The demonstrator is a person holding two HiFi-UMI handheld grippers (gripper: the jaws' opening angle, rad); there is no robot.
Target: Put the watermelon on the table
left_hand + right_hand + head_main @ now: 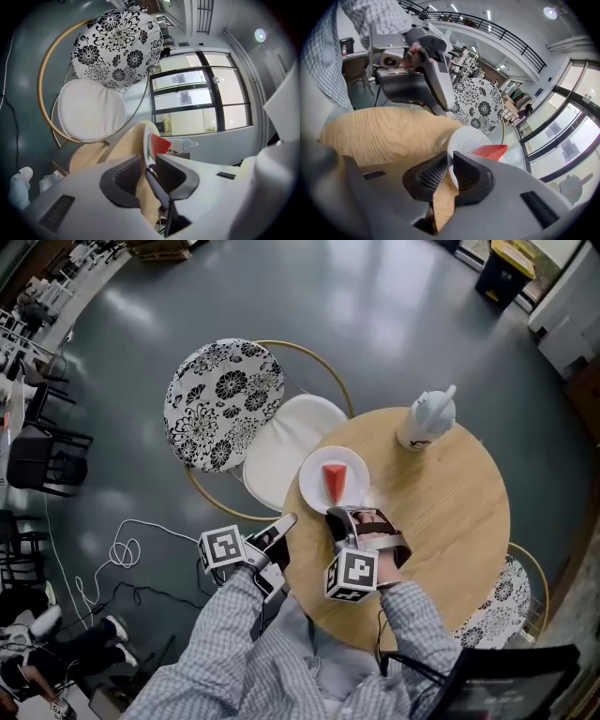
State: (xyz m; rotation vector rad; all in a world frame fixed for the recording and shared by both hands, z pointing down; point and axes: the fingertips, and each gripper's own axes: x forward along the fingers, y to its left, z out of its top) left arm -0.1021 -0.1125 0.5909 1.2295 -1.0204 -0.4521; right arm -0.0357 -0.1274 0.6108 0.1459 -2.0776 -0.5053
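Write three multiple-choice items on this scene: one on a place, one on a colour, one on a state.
1. Where does the red watermelon wedge lie?
A. on the white round plate on the round wooden table
B. on the chair's white seat
C. on the grey floor

2. What colours has the flowered round chair cushion?
A. red and white
B. black and white
C. green and yellow

3. How do the right gripper's jaws stand?
A. wide apart over the white bottle
B. shut on the wedge
C. shut on the plate's rim

Key: 1 A, the wedge rests on the plate; 2 B, black flowers on white; 3 C, the right gripper view shows the rim between its pads.
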